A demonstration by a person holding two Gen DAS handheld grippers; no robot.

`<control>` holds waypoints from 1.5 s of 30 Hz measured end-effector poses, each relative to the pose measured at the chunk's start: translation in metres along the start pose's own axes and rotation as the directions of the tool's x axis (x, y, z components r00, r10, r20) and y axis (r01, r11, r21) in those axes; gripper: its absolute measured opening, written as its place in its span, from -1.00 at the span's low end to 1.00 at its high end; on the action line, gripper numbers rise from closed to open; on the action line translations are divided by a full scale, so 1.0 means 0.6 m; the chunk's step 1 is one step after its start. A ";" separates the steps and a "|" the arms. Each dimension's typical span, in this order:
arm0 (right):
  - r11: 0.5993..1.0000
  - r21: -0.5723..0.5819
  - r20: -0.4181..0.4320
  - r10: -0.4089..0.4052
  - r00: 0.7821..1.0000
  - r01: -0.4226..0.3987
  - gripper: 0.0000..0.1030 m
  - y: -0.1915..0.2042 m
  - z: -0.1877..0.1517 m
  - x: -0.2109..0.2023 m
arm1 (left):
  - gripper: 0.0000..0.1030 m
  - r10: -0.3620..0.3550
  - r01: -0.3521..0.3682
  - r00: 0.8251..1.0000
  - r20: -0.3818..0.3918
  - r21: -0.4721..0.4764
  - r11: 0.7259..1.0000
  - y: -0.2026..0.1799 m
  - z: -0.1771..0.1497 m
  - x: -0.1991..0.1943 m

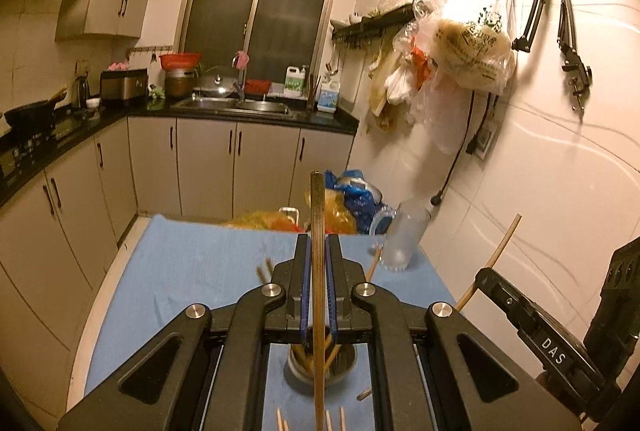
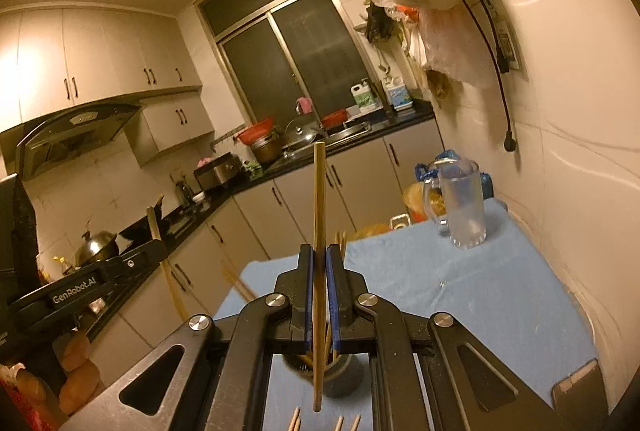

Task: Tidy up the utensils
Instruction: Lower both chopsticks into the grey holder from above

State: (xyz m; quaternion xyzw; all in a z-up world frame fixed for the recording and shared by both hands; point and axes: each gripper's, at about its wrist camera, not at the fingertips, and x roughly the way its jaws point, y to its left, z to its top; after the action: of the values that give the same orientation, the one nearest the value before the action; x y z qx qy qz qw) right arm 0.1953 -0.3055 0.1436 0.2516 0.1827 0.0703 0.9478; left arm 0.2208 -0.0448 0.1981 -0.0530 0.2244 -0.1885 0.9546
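Note:
My left gripper (image 1: 318, 243) is shut on a wooden chopstick (image 1: 317, 271) held upright above a metal utensil cup (image 1: 320, 363) that holds several chopsticks. My right gripper (image 2: 319, 255) is shut on another upright chopstick (image 2: 319, 251) above the same cup (image 2: 324, 371). Loose chopsticks (image 1: 332, 421) lie on the blue cloth (image 1: 200, 263) near the cup; they also show in the right wrist view (image 2: 320, 423). The right gripper shows at the right of the left wrist view (image 1: 532, 315), the left gripper at the left of the right wrist view (image 2: 80, 291).
A glass mug (image 2: 460, 203) stands at the table's far right corner by the tiled wall (image 1: 560, 171). Plastic bags (image 1: 340, 207) sit beyond the table's far edge. Cabinets and a counter (image 1: 60, 135) run along the left. Bags hang on the wall (image 1: 472, 47).

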 end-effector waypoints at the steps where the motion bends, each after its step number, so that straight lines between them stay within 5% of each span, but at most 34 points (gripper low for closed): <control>1: 1.000 -0.001 0.007 -0.001 1.000 0.001 -0.86 0.000 0.006 0.004 | -0.87 -0.001 0.001 1.000 0.007 -0.001 1.000 -0.002 0.008 0.005; 10: 1.000 0.000 0.028 -0.025 0.999 0.025 -0.86 0.005 0.027 0.054 | -0.87 0.020 -0.018 0.997 0.068 -0.028 0.999 -0.009 0.036 0.065; 22: 0.998 -0.011 -0.050 -0.057 0.997 0.057 -0.86 -0.010 -0.012 0.117 | -0.87 0.022 -0.021 1.000 0.018 -0.054 0.998 0.013 -0.011 0.127; 45: 0.997 -0.023 -0.072 -0.069 0.995 0.068 -0.86 -0.010 -0.028 0.127 | -0.87 0.043 -0.038 0.998 0.048 -0.092 0.995 0.032 0.009 0.114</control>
State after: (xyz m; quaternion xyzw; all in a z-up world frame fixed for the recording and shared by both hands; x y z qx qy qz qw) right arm 0.2592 -0.2859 0.1032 0.2326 0.2250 0.0489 0.9449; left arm 0.2865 -0.0534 0.1713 -0.0964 0.2097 -0.1574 0.9602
